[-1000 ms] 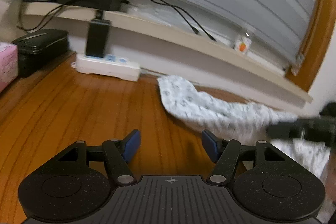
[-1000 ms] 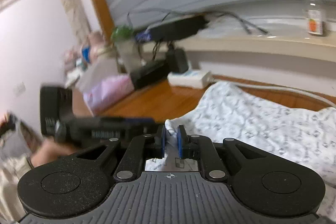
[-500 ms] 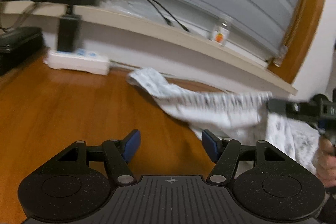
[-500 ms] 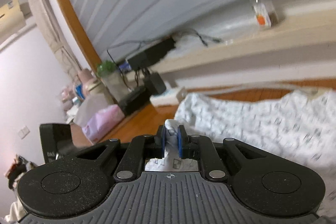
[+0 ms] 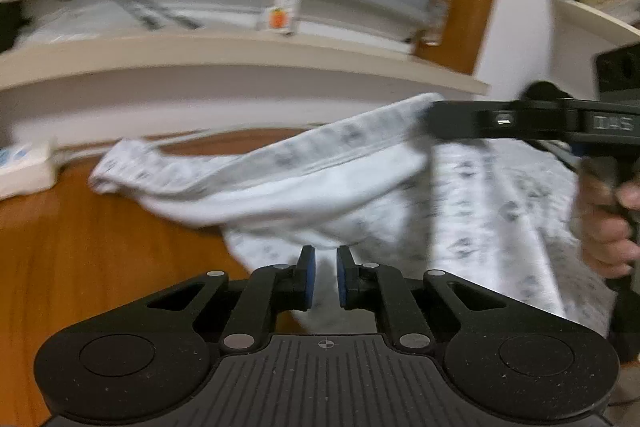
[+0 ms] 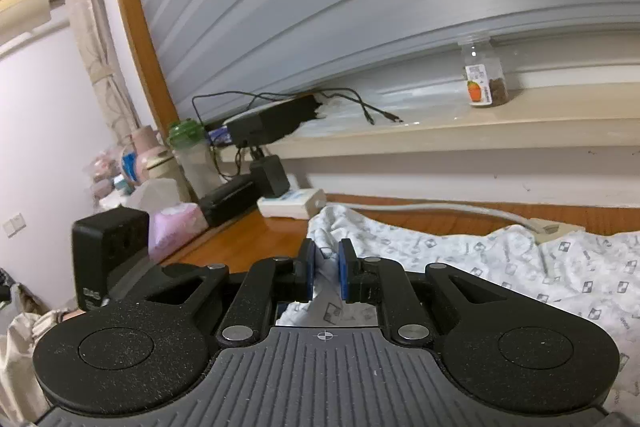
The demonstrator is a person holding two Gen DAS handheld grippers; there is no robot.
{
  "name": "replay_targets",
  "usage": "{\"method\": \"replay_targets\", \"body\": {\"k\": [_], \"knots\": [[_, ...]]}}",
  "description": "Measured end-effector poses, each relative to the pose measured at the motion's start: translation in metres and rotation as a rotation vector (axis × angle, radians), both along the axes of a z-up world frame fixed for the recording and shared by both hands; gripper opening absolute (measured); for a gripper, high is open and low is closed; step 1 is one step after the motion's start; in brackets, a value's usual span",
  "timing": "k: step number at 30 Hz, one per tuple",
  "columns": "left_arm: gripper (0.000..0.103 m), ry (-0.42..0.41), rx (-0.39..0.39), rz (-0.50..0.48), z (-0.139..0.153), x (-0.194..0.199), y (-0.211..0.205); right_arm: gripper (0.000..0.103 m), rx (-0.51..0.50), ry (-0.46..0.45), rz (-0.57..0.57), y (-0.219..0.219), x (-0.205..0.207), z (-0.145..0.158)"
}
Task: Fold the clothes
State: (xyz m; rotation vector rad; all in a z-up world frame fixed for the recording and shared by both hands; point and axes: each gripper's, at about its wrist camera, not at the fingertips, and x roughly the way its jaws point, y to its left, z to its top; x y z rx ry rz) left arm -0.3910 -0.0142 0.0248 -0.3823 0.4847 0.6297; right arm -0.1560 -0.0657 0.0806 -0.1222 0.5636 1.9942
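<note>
Right gripper [image 6: 325, 275]: jaws pinching an edge of the white printed garment [image 6: 500, 267], lifting that edge clear of the wooden tabletop [image 6: 256, 239], likely to carry it over for a fold. Left gripper [image 5: 325, 281]: jaws nearly pressed together with cloth between them, apparently clamping a lower edge [image 5: 320, 227] to keep the fabric taut. Rest of the garment draped and sagging between both grips, far corner trailing near the white power strip [image 6: 292, 203]. Left view motion-blurred.
</note>
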Motion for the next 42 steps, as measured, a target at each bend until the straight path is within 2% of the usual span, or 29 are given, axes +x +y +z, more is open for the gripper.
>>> {"method": "replay_targets", "body": {"k": [5, 7, 9, 11, 15, 19, 24, 26, 27, 28, 30, 31, 33, 36, 37, 40, 42], "knots": [[0.012, 0.069, -0.043, 0.014, -0.008, 0.012, 0.010, 0.014, 0.003, -0.001, 0.004, 0.001, 0.003, -0.004], [0.012, 0.065, -0.058, 0.021, -0.007, 0.008, 0.010, 0.014, 0.005, 0.004, 0.009, 0.002, 0.003, -0.005], [0.002, 0.067, -0.078, 0.036, -0.006, 0.002, 0.010, 0.014, 0.017, 0.013, 0.024, 0.002, 0.001, -0.004], [0.002, 0.076, -0.101, 0.061, -0.005, -0.004, 0.012, 0.014, 0.033, 0.017, 0.039, 0.003, -0.002, -0.002], [0.002, 0.152, -0.110, 0.115, 0.003, -0.029, 0.018, 0.014, 0.054, 0.022, 0.065, 0.004, -0.012, 0.004], [0.002, 0.196, -0.098, 0.221, 0.007, -0.075, 0.023, 0.014, 0.059, 0.022, 0.084, 0.010, -0.026, 0.004], [0.002, 0.172, -0.073, 0.276, 0.008, -0.090, 0.021, 0.014, 0.054, -0.001, 0.117, 0.025, -0.056, -0.002], [0.009, 0.146, -0.064, 0.279, 0.008, -0.092, 0.017, 0.014, 0.051, -0.014, 0.133, 0.030, -0.068, -0.005], [0.017, 0.123, -0.060, 0.271, 0.009, -0.091, 0.014, 0.014, 0.050, -0.020, 0.140, 0.033, -0.075, -0.006], [0.020, 0.098, -0.056, 0.259, 0.009, -0.090, 0.013, 0.014, 0.052, -0.021, 0.141, 0.035, -0.079, -0.006], [0.022, 0.084, -0.064, 0.240, 0.009, -0.086, 0.010, 0.023, 0.027, -0.024, 0.184, 0.039, -0.085, -0.004], [0.022, 0.100, -0.066, 0.243, 0.007, -0.082, 0.008, 0.034, 0.014, -0.026, 0.206, 0.041, -0.088, -0.003], [0.021, 0.109, -0.065, 0.248, 0.005, -0.084, 0.008, 0.039, 0.010, -0.005, 0.227, 0.041, -0.081, -0.002], [0.021, 0.086, -0.078, 0.273, 0.007, -0.090, 0.017, 0.042, -0.002, -0.009, 0.153, 0.051, -0.063, -0.001], [0.021, 0.077, -0.082, 0.284, 0.007, -0.092, 0.021, 0.042, -0.025, -0.021, 0.127, 0.058, -0.057, -0.003], [0.022, 0.063, -0.087, 0.305, 0.008, -0.094, 0.033, 0.042, -0.105, -0.157, 0.059, 0.081, -0.048, -0.016], [0.021, 0.084, -0.090, 0.312, 0.007, -0.091, 0.039, 0.042, -0.128, -0.254, 0.013, 0.091, -0.045, -0.028]]}}
